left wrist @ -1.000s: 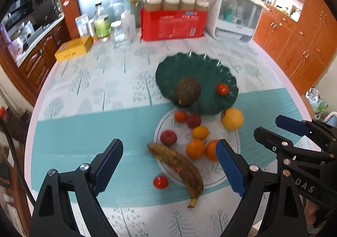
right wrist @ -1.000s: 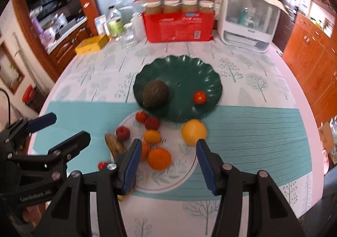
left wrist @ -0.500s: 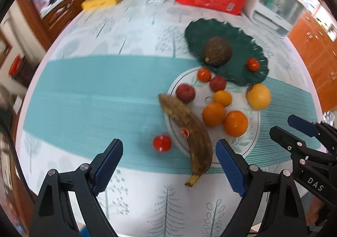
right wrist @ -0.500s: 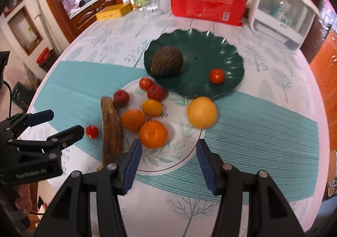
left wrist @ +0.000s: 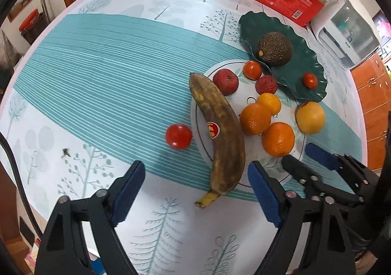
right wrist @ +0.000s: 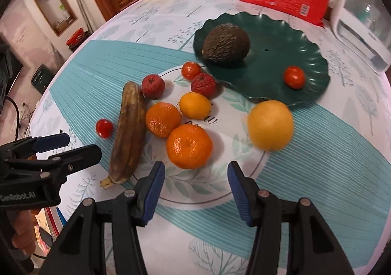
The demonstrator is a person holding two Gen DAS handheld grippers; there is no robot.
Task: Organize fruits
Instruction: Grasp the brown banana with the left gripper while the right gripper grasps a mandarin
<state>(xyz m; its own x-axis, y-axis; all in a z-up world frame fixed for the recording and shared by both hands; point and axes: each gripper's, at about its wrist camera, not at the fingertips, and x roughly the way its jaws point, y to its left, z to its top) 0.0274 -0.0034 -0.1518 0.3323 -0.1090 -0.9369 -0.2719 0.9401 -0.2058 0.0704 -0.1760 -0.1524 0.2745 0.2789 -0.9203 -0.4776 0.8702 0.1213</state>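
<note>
Left wrist view: both claws hover empty over the fruit.
Left claw (left wrist: 196,189) is closing around the banana's (left wrist: 221,133) stem end without touching; right claw (right wrist: 195,189) stands half-wide, just short of an orange (right wrist: 189,146) on the white plate (right wrist: 195,192).

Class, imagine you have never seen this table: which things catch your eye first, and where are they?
A long, brown-spotted overripe banana lies across the left rim of the white leaf-patterned plate, beside bright orange tangerines. Behind it, a dark bumpy avocado sits on a scalloped dark green dish. One small red tomato lies alone on the tablecloth.
</note>
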